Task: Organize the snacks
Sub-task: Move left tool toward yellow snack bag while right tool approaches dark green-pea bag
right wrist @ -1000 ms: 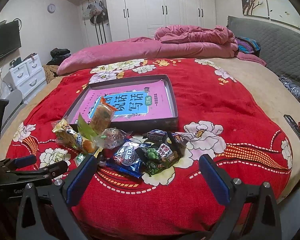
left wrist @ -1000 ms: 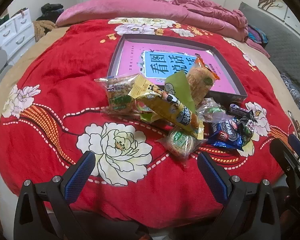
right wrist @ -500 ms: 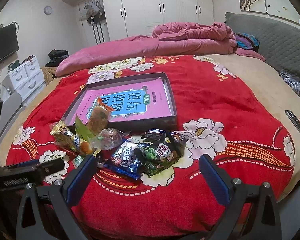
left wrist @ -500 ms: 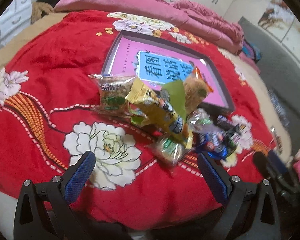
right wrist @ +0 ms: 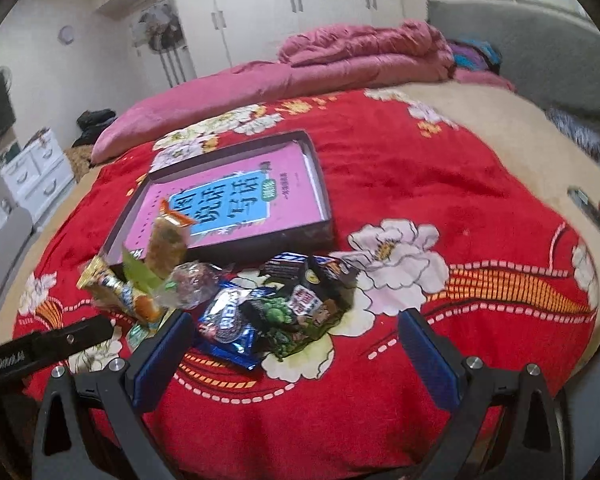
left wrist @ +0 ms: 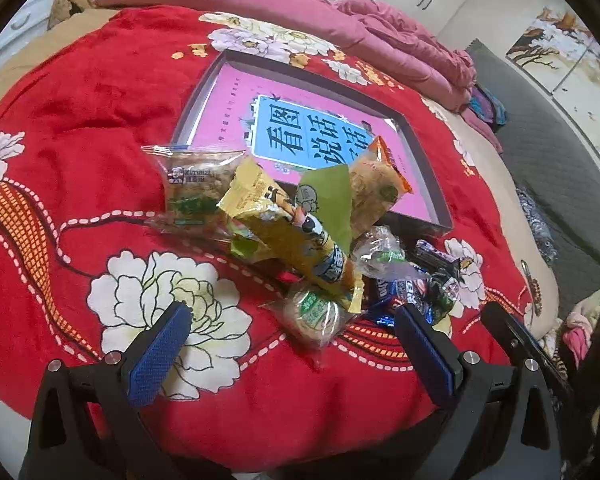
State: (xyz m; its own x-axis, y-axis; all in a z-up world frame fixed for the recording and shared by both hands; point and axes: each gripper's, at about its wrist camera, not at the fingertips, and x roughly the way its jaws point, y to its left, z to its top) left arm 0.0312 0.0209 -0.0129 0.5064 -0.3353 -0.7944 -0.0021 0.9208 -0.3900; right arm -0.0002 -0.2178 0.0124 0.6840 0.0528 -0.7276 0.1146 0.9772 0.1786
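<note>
Red plush bedspread (left wrist: 80, 112) carries white peony blooms and dashed white-and-orange bands. Dark-rimmed shallow tray (left wrist: 424, 168) is lined with a pink sheet bearing a blue panel with black characters. Snack wrappers: long yellow packet (left wrist: 284, 236), blue-and-white cookie pack (right wrist: 228, 320), black pouch with green print (right wrist: 300, 312).

Red floral blanket (left wrist: 80, 120) over bed; pink quilt (right wrist: 364, 56) bunched near white wardrobes (right wrist: 284, 12).

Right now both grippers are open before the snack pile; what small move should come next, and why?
Probably ease the left gripper forward over the round green-labelled snack. Its jaws are open and empty, that packet lies nearest at the pile's front edge, free on top, and the tray behind holds only a pink book.
</note>
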